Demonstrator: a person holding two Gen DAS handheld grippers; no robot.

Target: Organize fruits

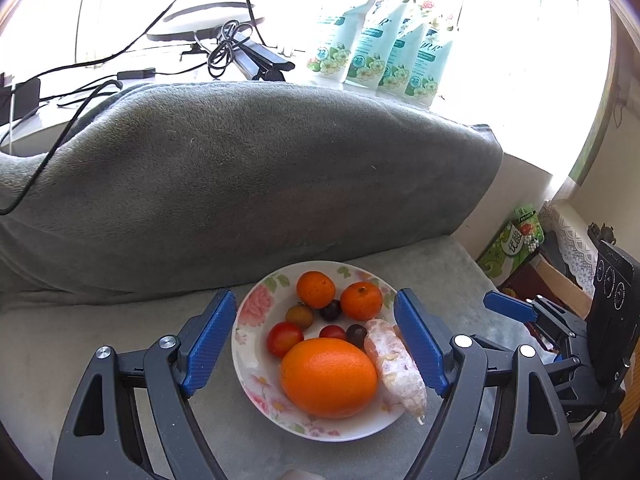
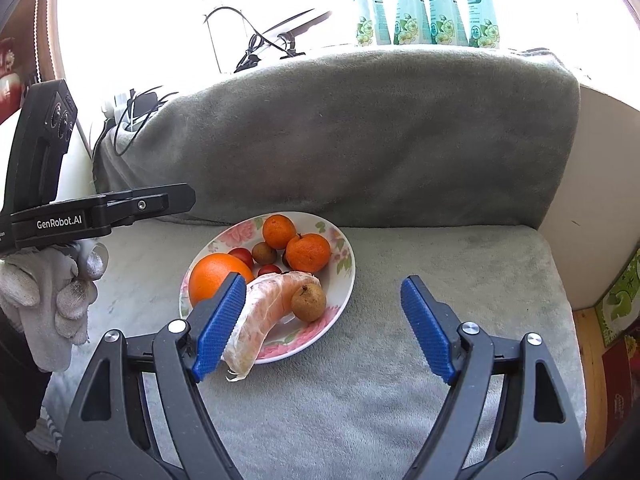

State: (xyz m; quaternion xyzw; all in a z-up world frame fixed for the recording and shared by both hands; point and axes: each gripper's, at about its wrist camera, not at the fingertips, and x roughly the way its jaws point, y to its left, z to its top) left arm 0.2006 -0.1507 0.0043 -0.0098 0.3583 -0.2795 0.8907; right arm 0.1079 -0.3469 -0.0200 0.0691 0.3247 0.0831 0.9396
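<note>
2 wide-open grippers, left (image 1: 316, 344) and right (image 2: 324, 320), hover over a floral plate (image 2: 344, 276) of fruit (peeled pomelo wedge (image 2: 260, 320) overhanging the rim); best pinched gently mid-length.

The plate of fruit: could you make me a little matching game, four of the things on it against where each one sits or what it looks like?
Things:
1. big orange
2. peeled citrus segment
3. brown round fruit
4. two mandarins

Descriptions:
A. at the plate's far side, near the grey cushion
B. skinless, one end hanging over the rim
C. largest fruit, smooth peel
D. dull, rough skin, touching the segment

Pairs: 1-C, 2-B, 3-D, 4-A
</note>
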